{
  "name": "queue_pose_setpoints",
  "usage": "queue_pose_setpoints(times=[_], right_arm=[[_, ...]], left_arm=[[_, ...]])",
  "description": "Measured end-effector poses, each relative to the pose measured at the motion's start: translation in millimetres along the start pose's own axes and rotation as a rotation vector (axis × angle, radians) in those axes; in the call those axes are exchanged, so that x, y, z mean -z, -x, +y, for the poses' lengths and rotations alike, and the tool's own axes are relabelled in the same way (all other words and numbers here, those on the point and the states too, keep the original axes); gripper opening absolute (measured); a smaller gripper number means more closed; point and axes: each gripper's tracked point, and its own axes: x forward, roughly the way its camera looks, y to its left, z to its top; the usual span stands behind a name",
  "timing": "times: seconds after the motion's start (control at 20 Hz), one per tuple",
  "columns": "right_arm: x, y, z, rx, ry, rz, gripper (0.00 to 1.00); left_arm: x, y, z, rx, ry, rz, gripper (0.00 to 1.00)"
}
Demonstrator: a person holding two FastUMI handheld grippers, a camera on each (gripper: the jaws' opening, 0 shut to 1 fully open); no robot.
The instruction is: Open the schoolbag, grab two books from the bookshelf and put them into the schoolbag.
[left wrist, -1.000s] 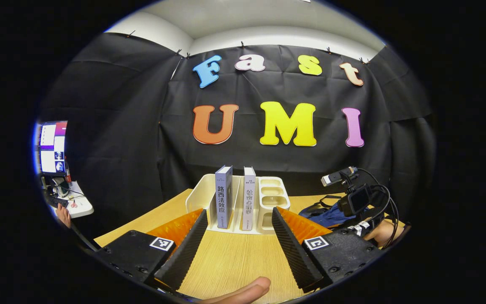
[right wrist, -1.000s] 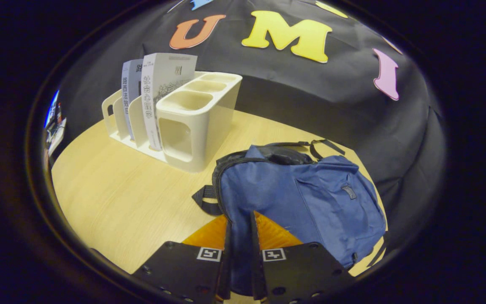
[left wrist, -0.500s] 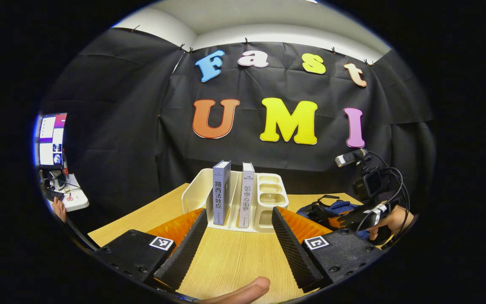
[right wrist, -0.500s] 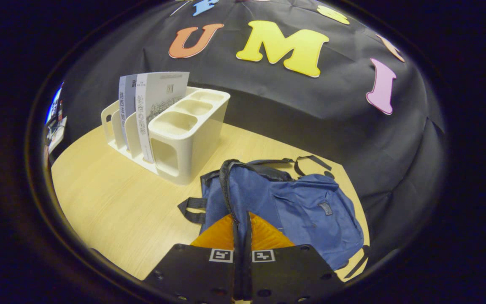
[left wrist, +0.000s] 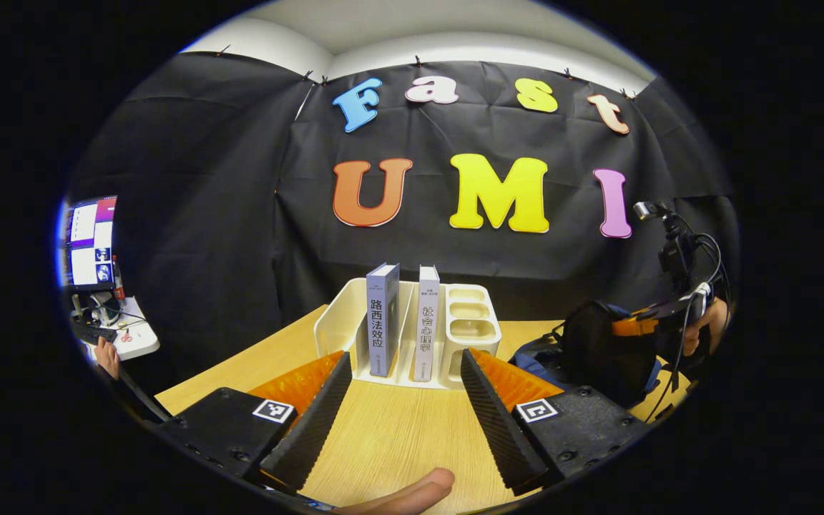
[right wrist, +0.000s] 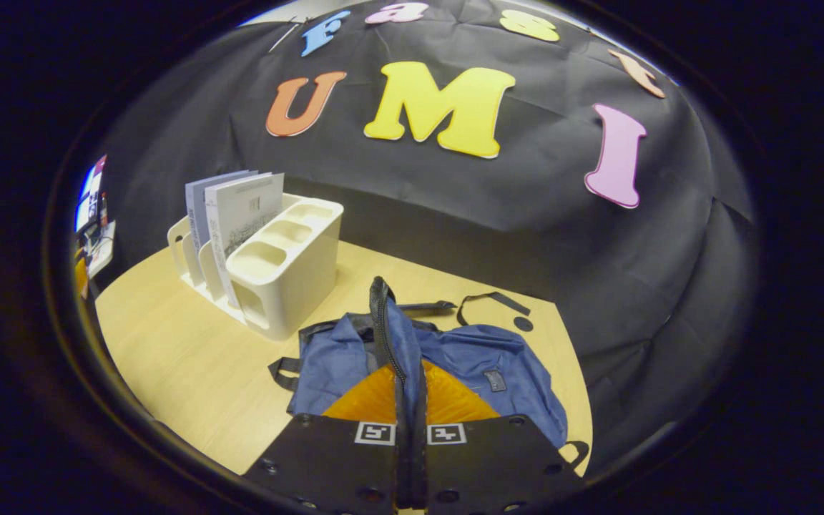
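Right gripper view: the right gripper (right wrist: 410,400) has its jaws pressed together on a fold of the blue schoolbag (right wrist: 498,357) along the dark zipper line, and the fabric rises in a ridge from the pinch. This lifted edge appears intended to part the bag's mouth, so that the opening stands up rather than lying flat on the wooden surface (right wrist: 190,365). The schoolbag lies on the surface just to the right of the cream bookshelf (right wrist: 280,272), with black straps trailing behind it and a small patch on its front panel.

Left gripper view: the left gripper (left wrist: 403,400) hovers low over the surface with its jaws wide apart and nothing between them, aimed at the bookshelf (left wrist: 473,332). Two books (left wrist: 383,318) stand upright in adjacent slots, spines facing the camera; the grey-blue one is on the left, the paler one on the right. Both are untouched. The spread jaws, facing the spines, suggest readiness to take a book once the bag is open. At the right edge, a hand (left wrist: 705,329) holds the other gripper above the dark, lifted bag.
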Motion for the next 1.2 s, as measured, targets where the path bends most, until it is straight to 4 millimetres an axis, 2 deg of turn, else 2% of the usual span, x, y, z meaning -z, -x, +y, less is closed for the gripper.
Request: queue_pose_setpoints(times=[0.2,0.35,0.55,0.7,1.0,1.2], right_arm=[[-17.8,6.8,-37.9,0.000,-0.029,-0.027,0.01],[-32.3,7.9,-63.8,0.009,-0.042,-0.047,0.01],[-49.1,11.5,-94.1,0.013,-0.068,-0.080,0.01],[-60.3,14.6,-113.2,0.017,-0.080,-0.100,0.01],[-71.2,13.8,-134.1,0.008,-0.089,-0.132,0.01],[-69.1,15.9,-134.1,-0.015,-0.096,-0.142,0.01]], left_arm=[[-1.9,-21.0,-11.1,0.032,0.013,0.035,0.97],[-13.7,-40.5,-12.6,0.022,0.019,0.039,0.97],[-23.9,-79.0,-12.7,-0.007,0.016,0.089,0.97],[-34.4,-110.0,-20.1,0.006,0.001,0.106,0.97],[-74.4,-175.8,-24.7,-0.006,0.008,0.072,0.96],[-97.4,-223.3,-29.7,-0.001,-0.005,0.090,0.96]])
